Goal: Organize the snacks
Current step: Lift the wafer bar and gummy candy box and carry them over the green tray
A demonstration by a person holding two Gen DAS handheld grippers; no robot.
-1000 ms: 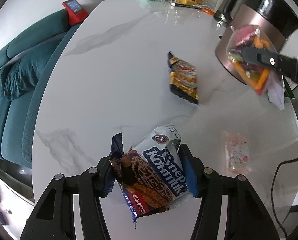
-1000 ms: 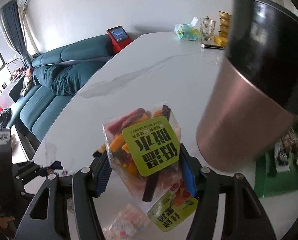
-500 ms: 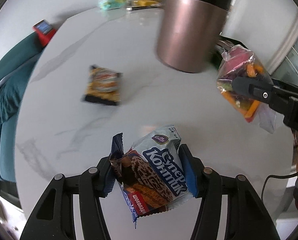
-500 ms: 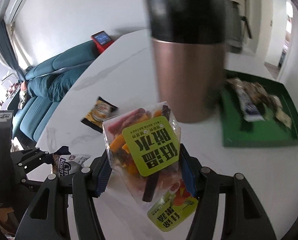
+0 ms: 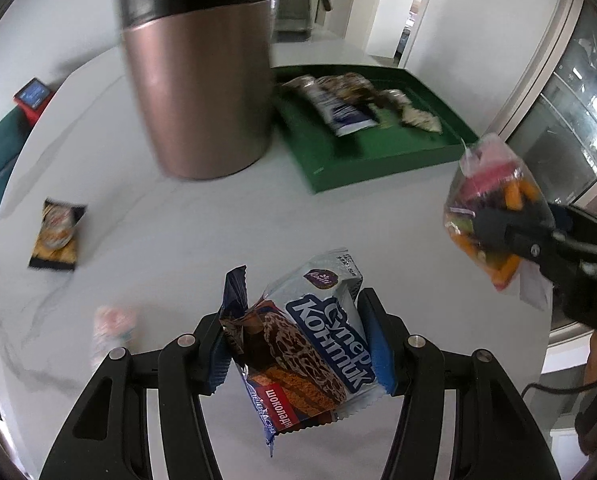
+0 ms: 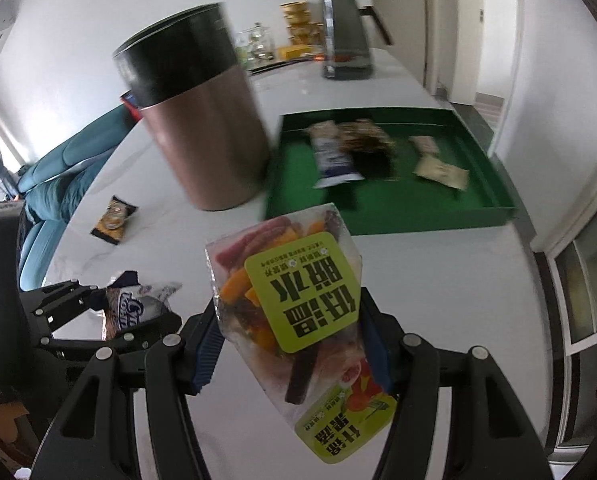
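Observation:
My left gripper [image 5: 294,344] is shut on a silver and blue chocolate wafer pack [image 5: 314,344], held above the white marble table [image 5: 202,224]. My right gripper [image 6: 288,336] is shut on a clear bag of dried fruit chips with a green label [image 6: 286,284]; that bag also shows in the left wrist view [image 5: 492,204]. A green tray [image 6: 382,208] with several snack packs lies ahead; it shows in the left wrist view too [image 5: 362,160]. The left gripper and wafer pack show at the left of the right wrist view [image 6: 138,308].
A tall copper canister with a black lid [image 6: 202,128] stands left of the tray. A gold and black snack pack [image 6: 112,220] lies on the table to the left. A pale pink packet [image 5: 112,324] lies near my left fingers. A teal sofa [image 6: 54,172] is beyond the table.
Both grippers swung right with their packs. The green tray has come into full view ahead, and the canister and gold pack slid left in both views.

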